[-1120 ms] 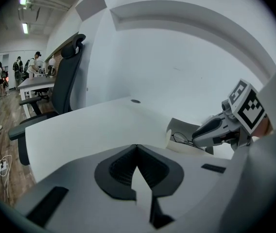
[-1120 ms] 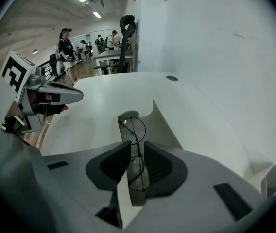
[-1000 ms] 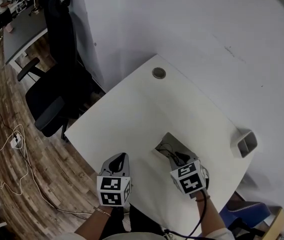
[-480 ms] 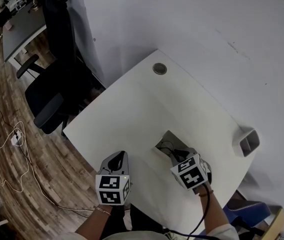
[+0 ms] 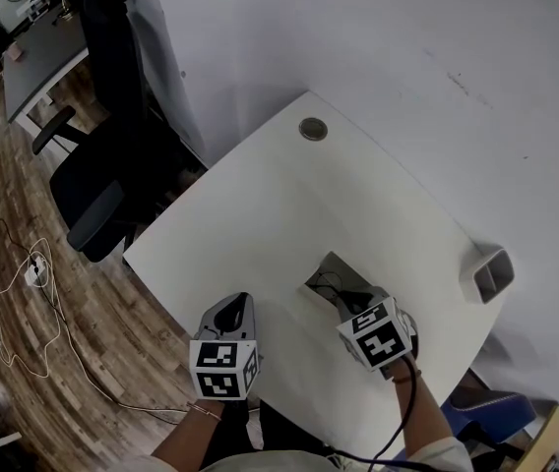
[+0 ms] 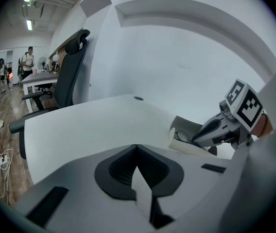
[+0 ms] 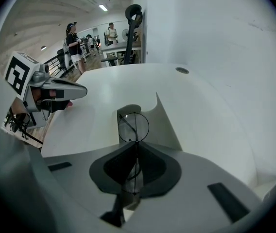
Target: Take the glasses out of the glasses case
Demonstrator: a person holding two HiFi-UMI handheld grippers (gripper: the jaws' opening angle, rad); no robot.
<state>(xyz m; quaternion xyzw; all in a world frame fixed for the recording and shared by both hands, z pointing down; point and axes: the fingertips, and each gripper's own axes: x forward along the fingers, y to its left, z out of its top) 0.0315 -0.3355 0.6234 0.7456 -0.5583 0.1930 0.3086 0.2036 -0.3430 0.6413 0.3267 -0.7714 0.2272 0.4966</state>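
Note:
The grey glasses case [image 5: 331, 270] lies open on the white table [image 5: 289, 205], its lid [image 7: 163, 119] raised. My right gripper [image 5: 350, 304] reaches into it and is shut on the thin black round-lens glasses [image 7: 133, 126]: one lens shows past the jaw tips, the other sits between the jaws. In the left gripper view the case [image 6: 186, 136] and the right gripper [image 6: 225, 126] are at the right. My left gripper [image 5: 232, 315] rests near the table's front edge, left of the case, shut with nothing between its fingers [image 6: 137, 148].
A round cable grommet [image 5: 312, 128] sits near the table's far corner. A small grey open box [image 5: 489, 273] stands at the right edge by the wall. A black office chair [image 5: 112, 155] is left of the table, with cables [image 5: 24, 283] on the wood floor.
Almost nothing differs: both grippers keep their places, the right one staying shut at the open case. The head view has shifted slightly.

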